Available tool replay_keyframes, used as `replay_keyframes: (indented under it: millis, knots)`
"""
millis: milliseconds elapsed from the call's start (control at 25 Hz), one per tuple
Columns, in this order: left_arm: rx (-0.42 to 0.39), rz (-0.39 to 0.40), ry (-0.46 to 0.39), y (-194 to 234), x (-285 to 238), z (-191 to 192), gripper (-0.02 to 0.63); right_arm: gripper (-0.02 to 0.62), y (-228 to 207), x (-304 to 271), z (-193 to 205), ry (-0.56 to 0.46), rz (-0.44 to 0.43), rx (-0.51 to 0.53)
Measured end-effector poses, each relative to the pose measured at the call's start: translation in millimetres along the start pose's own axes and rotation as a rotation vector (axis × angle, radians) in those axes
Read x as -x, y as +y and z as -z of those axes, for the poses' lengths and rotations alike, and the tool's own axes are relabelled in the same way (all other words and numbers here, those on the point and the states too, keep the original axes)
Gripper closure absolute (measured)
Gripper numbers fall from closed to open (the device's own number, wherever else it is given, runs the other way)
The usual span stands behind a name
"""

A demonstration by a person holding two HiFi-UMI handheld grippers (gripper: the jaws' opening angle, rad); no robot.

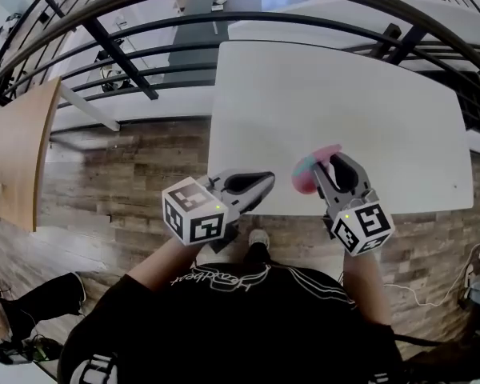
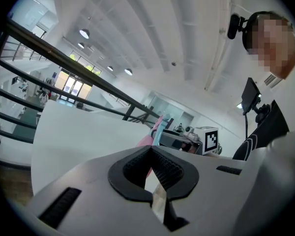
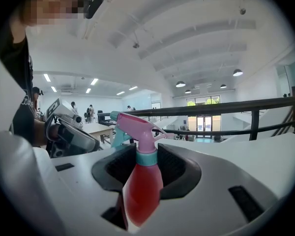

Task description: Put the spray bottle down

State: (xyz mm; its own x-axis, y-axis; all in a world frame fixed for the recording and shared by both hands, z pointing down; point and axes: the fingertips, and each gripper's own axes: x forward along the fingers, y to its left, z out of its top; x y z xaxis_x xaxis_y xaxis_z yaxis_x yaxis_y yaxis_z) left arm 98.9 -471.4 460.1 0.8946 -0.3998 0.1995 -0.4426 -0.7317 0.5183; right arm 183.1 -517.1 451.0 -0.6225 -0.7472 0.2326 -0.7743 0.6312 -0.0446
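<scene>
Counts: 1 spray bottle, 2 sets of tongs, 2 marker cubes (1 per tool), 1 white bench in front of the person.

R tongs: closed on the spray bottle, black pads pressing its body from both sides just under the teal collar. The bottle has a red-pink body and a pink trigger head w/ a teal nozzle. The head pokes out past the tong tips. It's the only container here; body looks red all through, fill level can't be told.

Head view: R tongs sit over the near edge of the bench, right of centre, w/ the spray bottle sticking out to their left. Whether the bottle touches the bench top can't be told.

L tongs: drawn in narrow, tips meeting, only a thin slit btwn the pads, nothing gripped. Through and above that slit the spray bottle shows beyond, w/ the R marker cube near it. In head view the L tongs lie at the near bench edge, left of the bottle, pointing toward it but apart from it.

Around: dark railing beyond the bench, wood-plank floor on the near side and to the left.
</scene>
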Motion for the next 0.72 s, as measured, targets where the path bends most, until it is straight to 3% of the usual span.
replay_keyframes:
  millis: [320,720]
  knots:
    - [0.024,-0.023,-0.005,20.5,-6.8,-7.6,0.603,0.459,-32.2,-35.4,18.8,-0.008,0.013,-0.041]
    - [0.045,-0.074,-0.007,42.1,-5.7,-5.7,0.603,0.459,-34.7,-55.7,37.0,-0.013,-0.009,0.042]
